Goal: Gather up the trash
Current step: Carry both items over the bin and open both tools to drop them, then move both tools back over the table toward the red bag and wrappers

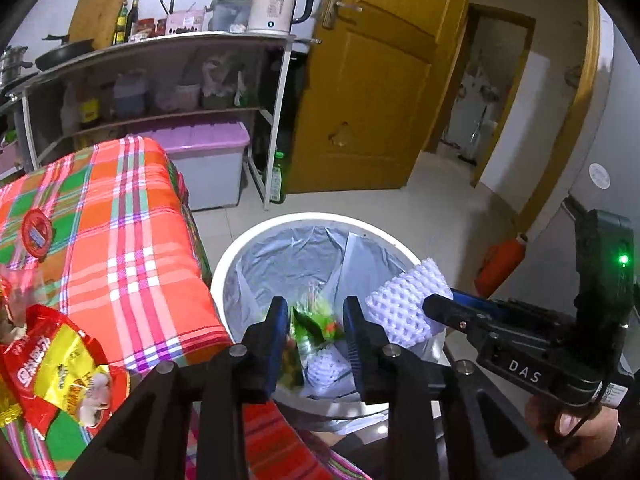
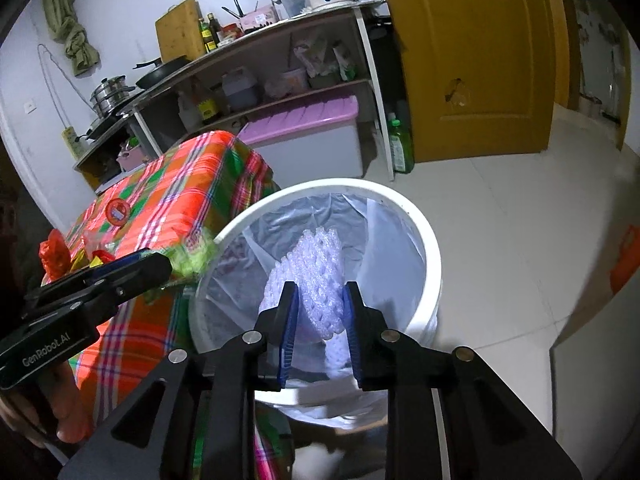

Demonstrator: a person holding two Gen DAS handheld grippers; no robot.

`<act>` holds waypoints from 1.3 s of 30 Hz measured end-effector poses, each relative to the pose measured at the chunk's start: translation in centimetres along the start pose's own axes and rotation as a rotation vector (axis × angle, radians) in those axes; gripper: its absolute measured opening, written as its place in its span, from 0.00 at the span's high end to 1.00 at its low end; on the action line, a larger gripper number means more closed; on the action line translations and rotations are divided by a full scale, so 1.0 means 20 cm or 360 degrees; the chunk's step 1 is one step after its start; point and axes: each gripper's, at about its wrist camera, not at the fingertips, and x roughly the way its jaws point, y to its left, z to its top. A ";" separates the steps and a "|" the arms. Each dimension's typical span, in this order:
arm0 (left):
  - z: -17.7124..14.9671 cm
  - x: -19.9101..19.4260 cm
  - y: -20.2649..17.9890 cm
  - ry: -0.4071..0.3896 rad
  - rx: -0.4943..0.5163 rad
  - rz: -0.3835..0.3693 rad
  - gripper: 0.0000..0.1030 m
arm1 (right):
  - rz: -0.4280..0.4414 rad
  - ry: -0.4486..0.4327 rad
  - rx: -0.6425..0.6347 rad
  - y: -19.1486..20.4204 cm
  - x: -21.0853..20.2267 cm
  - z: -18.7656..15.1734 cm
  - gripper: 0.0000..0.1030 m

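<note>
A white bin (image 1: 219, 276) (image 2: 434, 248) with a clear liner stands on the floor beside the plaid-covered table (image 1: 120, 220) (image 2: 180, 196). My left gripper (image 1: 315, 314) (image 2: 162, 266) hangs over the bin's mouth, its jaws apart. A green wrapper (image 1: 316, 326) (image 2: 192, 256) shows blurred and loose between them. My right gripper (image 2: 320, 300) (image 1: 436, 308) is over the bin too, jaws apart, and a white foam net (image 2: 316, 276) (image 1: 404, 300) fills the gap, blurred. Another foam net (image 1: 328, 366) lies inside the bin.
A red and yellow snack bag (image 1: 60, 372) and a red round lid (image 1: 37, 232) (image 2: 118, 212) lie on the table. Behind stand a kitchen rack (image 1: 276, 92), a purple-lidded box (image 1: 208, 152), a green bottle (image 1: 277, 180) and a wooden door (image 1: 372, 80). An orange object (image 1: 502, 264) sits on the floor.
</note>
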 end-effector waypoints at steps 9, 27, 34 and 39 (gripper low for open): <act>0.01 0.00 0.01 -0.0011 -0.0029 0.0001 0.65 | -0.0023 0.0004 0.0014 -0.02 0.02 -0.01 0.61; -0.11 -0.37 0.07 -0.0196 -0.0051 0.0101 0.65 | 0.0110 -0.0088 -0.0110 0.20 -0.18 -0.05 0.59; -0.18 -0.53 0.13 -0.0241 -0.0070 0.0159 0.65 | 0.0176 -0.0107 -0.0197 0.35 -0.26 -0.10 0.59; -0.26 -0.63 0.18 -0.0252 -0.0093 0.0198 0.65 | 0.0218 -0.0099 -0.0251 0.45 -0.29 -0.13 0.59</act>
